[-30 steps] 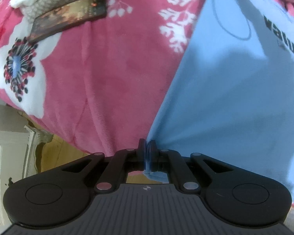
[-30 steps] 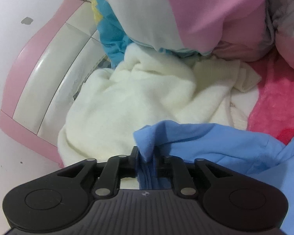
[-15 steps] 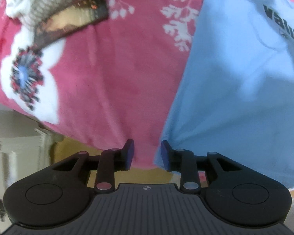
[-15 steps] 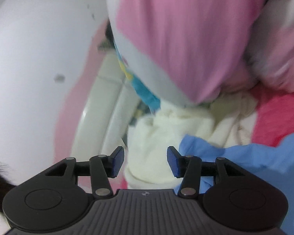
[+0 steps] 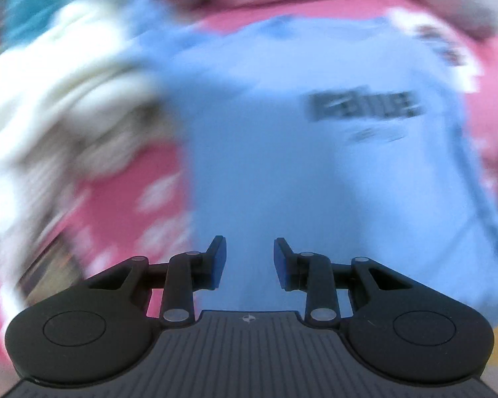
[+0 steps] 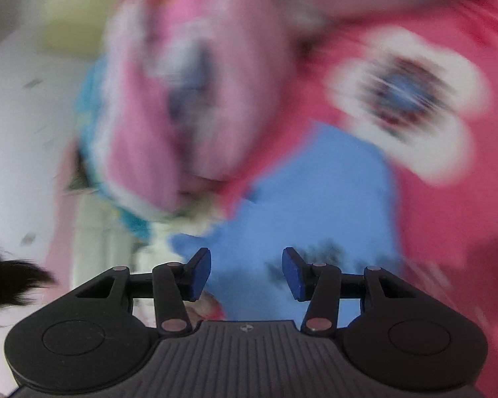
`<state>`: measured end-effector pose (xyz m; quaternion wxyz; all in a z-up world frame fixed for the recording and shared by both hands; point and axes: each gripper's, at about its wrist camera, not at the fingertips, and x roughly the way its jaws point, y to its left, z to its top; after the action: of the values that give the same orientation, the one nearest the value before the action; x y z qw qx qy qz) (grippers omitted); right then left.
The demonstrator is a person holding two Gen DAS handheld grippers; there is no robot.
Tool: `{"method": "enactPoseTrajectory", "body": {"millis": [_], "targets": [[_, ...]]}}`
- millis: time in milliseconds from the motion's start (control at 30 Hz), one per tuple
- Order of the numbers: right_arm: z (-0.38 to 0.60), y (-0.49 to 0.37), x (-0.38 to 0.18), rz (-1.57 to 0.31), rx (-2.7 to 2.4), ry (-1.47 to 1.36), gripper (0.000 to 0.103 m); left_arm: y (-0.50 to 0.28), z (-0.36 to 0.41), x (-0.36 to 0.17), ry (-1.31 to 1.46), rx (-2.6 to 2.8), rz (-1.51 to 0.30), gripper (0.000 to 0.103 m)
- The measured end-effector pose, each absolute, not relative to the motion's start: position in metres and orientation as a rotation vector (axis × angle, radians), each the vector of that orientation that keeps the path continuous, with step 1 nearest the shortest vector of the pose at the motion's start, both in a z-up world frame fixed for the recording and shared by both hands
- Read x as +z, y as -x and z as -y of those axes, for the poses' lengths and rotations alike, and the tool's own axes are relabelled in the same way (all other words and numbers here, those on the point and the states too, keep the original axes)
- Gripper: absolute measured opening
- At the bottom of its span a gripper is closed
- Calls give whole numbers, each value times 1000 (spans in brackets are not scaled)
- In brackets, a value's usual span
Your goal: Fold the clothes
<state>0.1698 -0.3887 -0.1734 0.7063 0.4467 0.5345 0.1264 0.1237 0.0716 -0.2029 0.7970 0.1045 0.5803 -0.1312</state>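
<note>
Blue T-shirt [image 5: 315,172] is seen spread flat on the pink blanket [image 5: 116,199], both claws, left [image 5: 249,260] and right [image 6: 246,273], held wide and empty, so an edge must be gripped for folding.

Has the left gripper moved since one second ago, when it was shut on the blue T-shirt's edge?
Yes. The left gripper is open now and has swung over the blue T-shirt, away from the pink blanket's edge.

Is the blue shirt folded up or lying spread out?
Spread out, mostly. The blue shirt lies flat on the pink blanket, its dark print showing. Blur hides any small folds. Both grippers are open, holding nothing.
</note>
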Motion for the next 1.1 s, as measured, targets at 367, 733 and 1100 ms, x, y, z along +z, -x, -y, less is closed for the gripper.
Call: {"method": "enactPoseTrajectory", "body": {"millis": [367,733,1100], "targets": [[413,-105,-277,-1217,39,-1041,40,-164,117,-240,-196,-728,-1272,31],[427,-174,-330,-1071,92,-1185,35,-188,183,-266,-230,-809,-1253,35],[414,-239,-342,-1053,300,-1153,2,-202,161,-292,-34,-643,-1297,3]]}}
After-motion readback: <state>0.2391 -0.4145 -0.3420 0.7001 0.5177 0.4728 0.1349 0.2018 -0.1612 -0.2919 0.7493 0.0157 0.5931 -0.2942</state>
